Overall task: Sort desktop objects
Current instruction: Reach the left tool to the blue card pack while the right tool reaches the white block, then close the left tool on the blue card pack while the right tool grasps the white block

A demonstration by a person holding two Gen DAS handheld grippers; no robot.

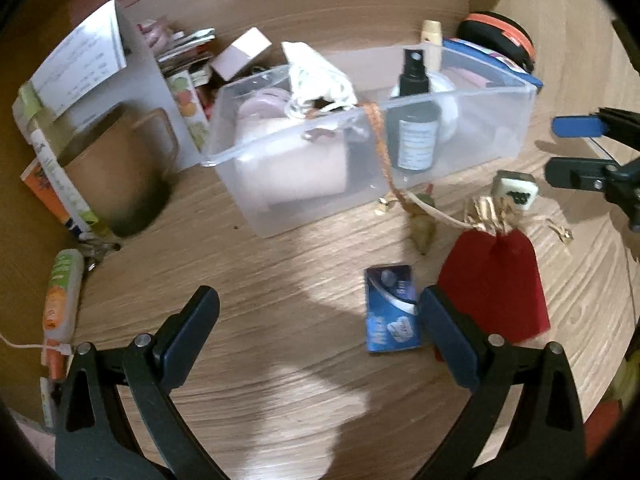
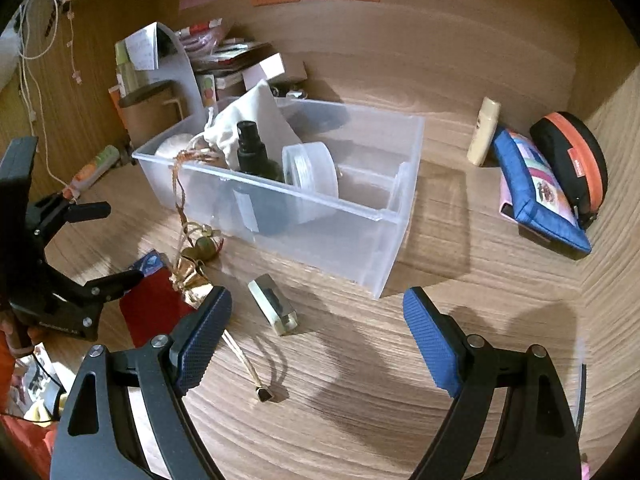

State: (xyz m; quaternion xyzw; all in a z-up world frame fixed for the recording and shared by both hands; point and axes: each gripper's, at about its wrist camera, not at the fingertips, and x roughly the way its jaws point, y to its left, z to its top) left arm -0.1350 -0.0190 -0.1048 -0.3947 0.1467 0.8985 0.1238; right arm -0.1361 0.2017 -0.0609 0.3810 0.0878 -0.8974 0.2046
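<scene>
The left gripper (image 1: 320, 320) and right gripper (image 2: 318, 320) both gape empty. The red pouch (image 1: 494, 284) looks soft and light; its gathered neck offers the best hold.

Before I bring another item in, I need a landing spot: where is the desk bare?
Bare wood lies right of the clear bin, before the blue pouch. It is crowded at the bin's front-left: red pouch, blue card, mahjong tile, bells.

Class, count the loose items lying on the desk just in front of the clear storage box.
3: a blue card, a red pouch beside it, and a mahjong tile nearer the clear box. Others may be hidden.
</scene>
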